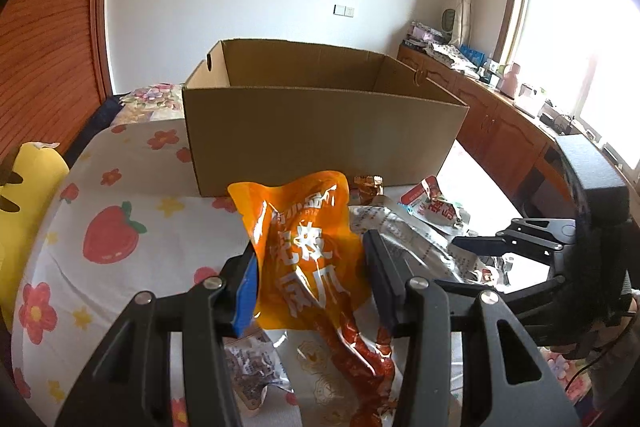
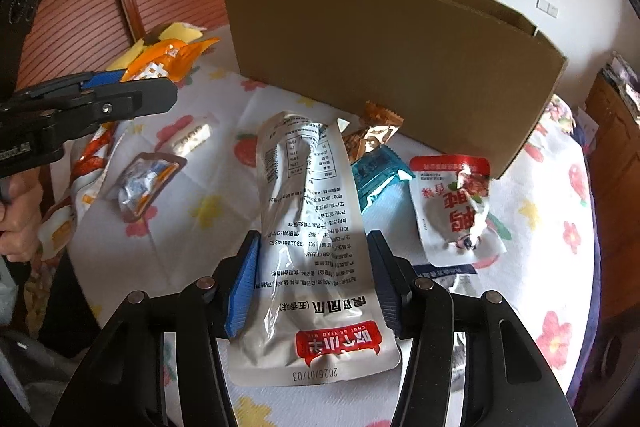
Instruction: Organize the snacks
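Note:
My left gripper [image 1: 310,251] is shut on an orange snack packet [image 1: 308,219], held upright above the flowered tablecloth [image 1: 120,187]; the packet's red clear end hangs down between the fingers. From the right wrist view this gripper [image 2: 160,87] shows at the left with the orange packet [image 2: 160,63] poking past it. My right gripper [image 2: 313,247] points down, pads pressed against both sides of a long silver packet [image 2: 312,187] lying on the table. An open cardboard box [image 1: 320,131] stands behind the snacks, its inside hidden.
Loose snacks lie before the box [image 2: 380,67]: a red-and-white packet [image 2: 456,203], a teal packet [image 2: 376,175], a gold wrapper [image 2: 376,131], a small clear packet [image 2: 144,183] and a white bar [image 2: 192,141]. A yellow cushion [image 1: 32,195] sits at the left. Wooden cabinets [image 1: 500,115] line the window wall.

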Motion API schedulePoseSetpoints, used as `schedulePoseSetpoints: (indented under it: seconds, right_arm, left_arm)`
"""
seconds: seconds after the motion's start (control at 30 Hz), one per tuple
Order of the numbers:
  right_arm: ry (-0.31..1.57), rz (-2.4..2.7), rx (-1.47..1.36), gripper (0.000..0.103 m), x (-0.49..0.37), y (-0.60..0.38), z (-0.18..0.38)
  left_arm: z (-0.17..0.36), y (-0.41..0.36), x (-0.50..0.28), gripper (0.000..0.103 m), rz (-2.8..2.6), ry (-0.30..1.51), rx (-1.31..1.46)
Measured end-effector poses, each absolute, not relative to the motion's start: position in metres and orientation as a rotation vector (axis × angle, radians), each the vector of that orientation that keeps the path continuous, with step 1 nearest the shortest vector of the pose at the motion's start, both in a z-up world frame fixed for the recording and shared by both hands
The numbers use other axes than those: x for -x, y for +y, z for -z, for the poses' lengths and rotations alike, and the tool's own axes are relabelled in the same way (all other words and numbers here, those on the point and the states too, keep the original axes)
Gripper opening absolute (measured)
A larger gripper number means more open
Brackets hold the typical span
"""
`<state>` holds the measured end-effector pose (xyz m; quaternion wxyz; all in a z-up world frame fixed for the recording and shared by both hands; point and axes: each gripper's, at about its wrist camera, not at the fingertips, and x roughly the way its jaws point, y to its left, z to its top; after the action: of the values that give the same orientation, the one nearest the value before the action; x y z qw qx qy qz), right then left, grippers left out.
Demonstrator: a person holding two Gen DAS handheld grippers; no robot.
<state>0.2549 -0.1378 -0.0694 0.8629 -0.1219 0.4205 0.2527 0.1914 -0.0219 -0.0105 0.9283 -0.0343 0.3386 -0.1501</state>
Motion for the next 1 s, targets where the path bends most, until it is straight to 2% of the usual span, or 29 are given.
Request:
schedulePoseSetpoints:
  seconds: [0.67, 1.0]
  right_arm:
    - [0.733, -0.473, 0.254, 0.054, -0.214, -0.158, -0.005]
    - [0.661, -0.450, 0.246, 0.055, -0.218, -0.164, -0.043]
  left_arm:
    - [-0.043, -0.024, -0.169, 0.047, 0.301, 0.580, 0.039]
    - [-0.079, -0.023, -0.188, 0.047, 0.295, 0.519, 0.014]
